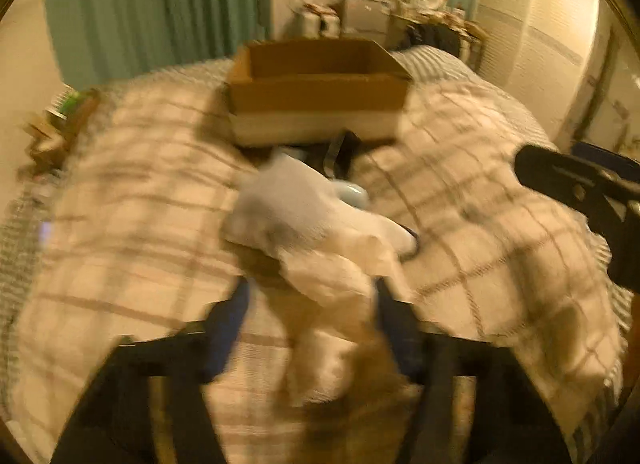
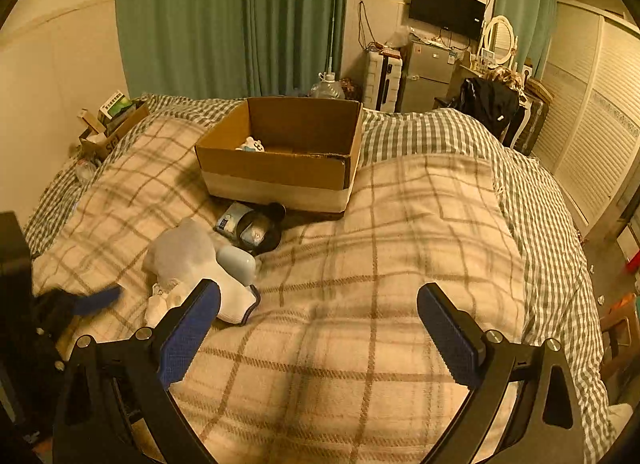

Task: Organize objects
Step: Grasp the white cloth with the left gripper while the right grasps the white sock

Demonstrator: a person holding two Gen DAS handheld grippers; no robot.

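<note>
White crumpled cloth (image 1: 320, 276), blurred, is seen between left hand-held gripper (image 1: 312, 304) fingers; grip cannot be confirmed. Right hand-held gripper (image 2: 320, 328) is held open.

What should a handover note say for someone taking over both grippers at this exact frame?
Left gripper: blurred, seemingly in motion, its fingers on either side of a crumpled white cloth; whether it is clamped I cannot tell.
Right gripper: open, empty, hovering over the plaid blanket.
Cardboard box sits on the bed and holds one small white and blue item.
In front of the box and outside it: a white sock, a pale blue case, a black round item and a small dark packet.
Done: one item boxed. Left: the cloth and the pile.
</note>
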